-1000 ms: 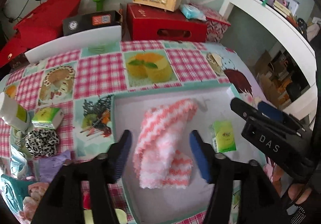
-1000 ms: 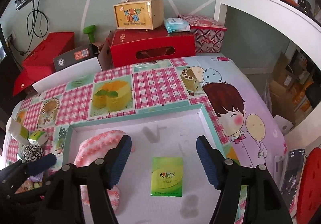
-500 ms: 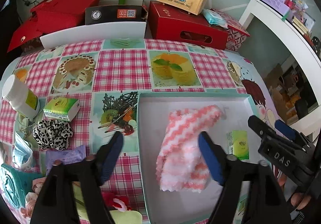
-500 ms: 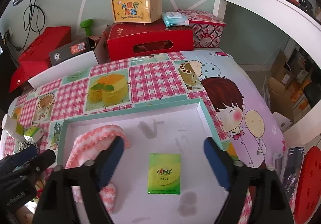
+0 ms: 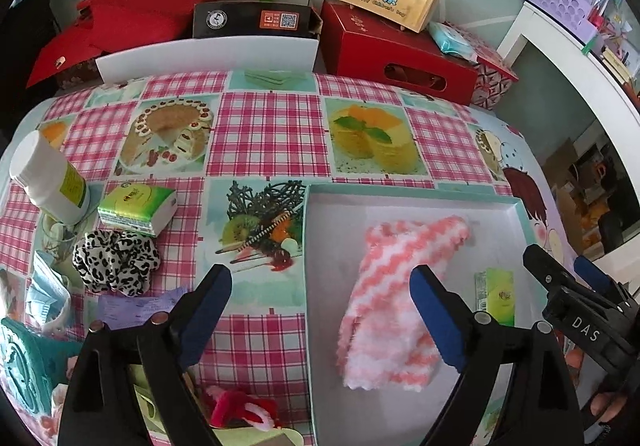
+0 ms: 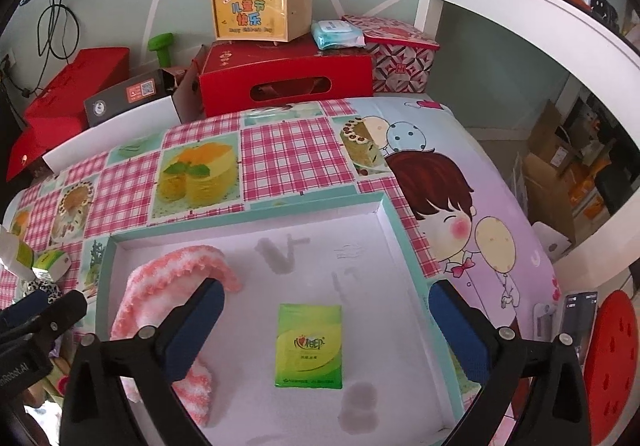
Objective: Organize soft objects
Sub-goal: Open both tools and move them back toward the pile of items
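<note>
The leopard scrunchie (image 5: 116,261) lies on the desk (image 5: 268,134) at ten o'clock from the left gripper (image 5: 320,320), the nearer one; both grippers' fingers, just opened wide, hold nothing.

- "DAS" stands in white letters on the black body of the right claw (image 5: 572,286), seen from the left wrist.
- "Robot.AI", its start cut off, stands on the left claw (image 6: 36,316).
- "Happy Children's Day" runs under large Chinese characters on the tan carry box (image 6: 260,12).
- The green tissue pack (image 6: 309,346) bears Chinese characters too small to read.
</note>
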Tool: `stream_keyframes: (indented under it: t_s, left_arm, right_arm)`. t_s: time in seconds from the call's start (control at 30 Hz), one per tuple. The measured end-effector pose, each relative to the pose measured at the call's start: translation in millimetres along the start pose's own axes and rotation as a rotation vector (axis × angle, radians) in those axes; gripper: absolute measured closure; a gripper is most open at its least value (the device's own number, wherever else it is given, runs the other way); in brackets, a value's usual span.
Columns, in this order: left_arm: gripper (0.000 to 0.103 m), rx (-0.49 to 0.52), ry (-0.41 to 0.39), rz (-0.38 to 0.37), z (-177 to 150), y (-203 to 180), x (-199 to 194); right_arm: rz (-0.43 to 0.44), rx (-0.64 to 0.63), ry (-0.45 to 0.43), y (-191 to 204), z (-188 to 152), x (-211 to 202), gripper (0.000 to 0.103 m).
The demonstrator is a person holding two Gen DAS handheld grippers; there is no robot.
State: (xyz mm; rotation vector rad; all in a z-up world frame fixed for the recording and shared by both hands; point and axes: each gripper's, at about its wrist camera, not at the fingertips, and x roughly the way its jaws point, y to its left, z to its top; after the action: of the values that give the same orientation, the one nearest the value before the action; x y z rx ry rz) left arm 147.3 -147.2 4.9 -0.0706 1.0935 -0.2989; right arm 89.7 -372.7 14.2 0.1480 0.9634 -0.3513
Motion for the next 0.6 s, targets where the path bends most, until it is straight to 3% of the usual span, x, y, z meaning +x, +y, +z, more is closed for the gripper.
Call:
stream_keyframes:
  t_s: [0.33,0.6]
  left_arm:
    - [0.012,-0.009,0.001,-0.064,0.5,4.7,-1.8]
    - [0.011,-0.077,-0.013,-0.055,2.7,27.0,-12.4]
  right_arm:
    - [0.017,0.0,-0.016,3.0,1.7,-3.9,0.0]
    - [0.053,0.01,-0.044,13.7,4.7,-12.4,0.0]
